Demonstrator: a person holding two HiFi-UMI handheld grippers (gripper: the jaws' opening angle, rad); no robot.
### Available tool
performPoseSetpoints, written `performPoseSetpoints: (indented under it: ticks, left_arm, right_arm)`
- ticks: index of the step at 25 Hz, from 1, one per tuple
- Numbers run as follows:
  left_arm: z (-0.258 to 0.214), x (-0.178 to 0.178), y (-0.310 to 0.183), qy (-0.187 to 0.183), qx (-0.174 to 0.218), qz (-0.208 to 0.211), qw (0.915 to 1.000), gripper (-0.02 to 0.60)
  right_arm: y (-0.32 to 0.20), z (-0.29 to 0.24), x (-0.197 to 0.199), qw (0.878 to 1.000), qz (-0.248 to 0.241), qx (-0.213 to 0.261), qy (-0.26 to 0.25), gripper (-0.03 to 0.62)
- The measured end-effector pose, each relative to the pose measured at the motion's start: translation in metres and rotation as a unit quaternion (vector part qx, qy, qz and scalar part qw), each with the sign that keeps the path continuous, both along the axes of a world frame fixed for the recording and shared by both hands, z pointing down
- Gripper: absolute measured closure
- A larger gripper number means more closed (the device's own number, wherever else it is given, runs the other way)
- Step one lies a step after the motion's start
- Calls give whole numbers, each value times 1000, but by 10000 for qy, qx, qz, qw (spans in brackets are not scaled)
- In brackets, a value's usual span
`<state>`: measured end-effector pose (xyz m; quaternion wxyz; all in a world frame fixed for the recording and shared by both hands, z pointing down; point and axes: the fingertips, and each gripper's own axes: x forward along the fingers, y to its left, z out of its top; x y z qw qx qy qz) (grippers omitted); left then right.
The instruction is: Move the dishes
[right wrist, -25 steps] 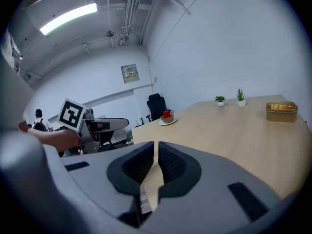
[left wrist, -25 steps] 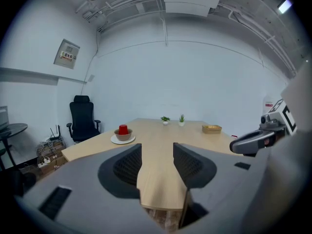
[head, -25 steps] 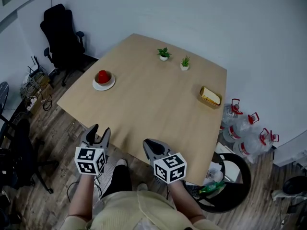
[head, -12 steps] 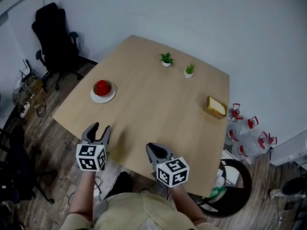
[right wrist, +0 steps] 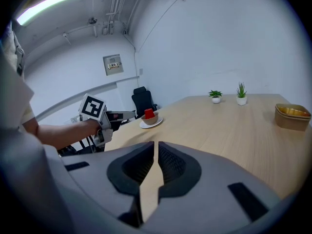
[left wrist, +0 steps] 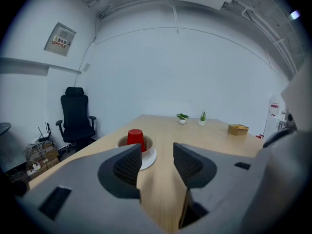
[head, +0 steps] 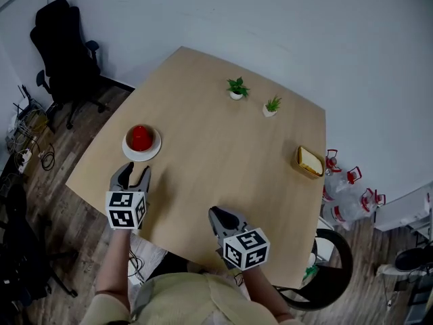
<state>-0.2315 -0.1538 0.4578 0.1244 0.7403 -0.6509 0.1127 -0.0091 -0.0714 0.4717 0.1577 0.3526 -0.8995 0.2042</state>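
An upside-down red cup (head: 141, 136) stands in a brown bowl on a white plate (head: 153, 150) near the table's left edge. In the left gripper view the red cup (left wrist: 135, 137) and plate (left wrist: 149, 157) lie just beyond my left jaws. My left gripper (head: 132, 175) hangs a short way in front of the plate, open and empty. It is also seen as the left gripper (left wrist: 155, 161) in its own view. My right gripper (head: 217, 212) is over the table's near edge, shut with nothing held; the right gripper (right wrist: 155, 150) points across the table.
A wooden table (head: 223, 161) carries two small potted plants (head: 236, 88) (head: 272, 105) at the far side and a tan tray (head: 308, 162) at the right edge. A black office chair (head: 64, 53) stands far left. Water bottles (head: 348, 195) and a round black base (head: 331, 263) are on the floor to the right.
Both grippers have moved forward from in front of the table to over its near edge. The left one has come close to the plate. The jaws have not changed.
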Motion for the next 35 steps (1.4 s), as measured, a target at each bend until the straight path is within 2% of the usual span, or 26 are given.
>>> performPoseSetpoints:
  ticks: [6, 14, 29, 35]
  left_arm:
    - [6, -28, -53, -78, -63, 16, 9999, 387]
    - [15, -47, -96, -168, -178, 100, 9997, 377]
    - [34, -56, -130, -106, -292, 229, 9993, 357]
    - [47, -54, -136, -264, -537, 338, 9976, 356]
  right_arm:
    - [-25, 9, -15, 9998, 128, -128, 86, 576]
    - [-51, 16, -28, 9990, 323, -288, 127, 576]
    - [-72, 36, -42, 9966, 476, -641, 217, 576]
    - [-75, 41, -45, 9957, 524, -721, 269, 576]
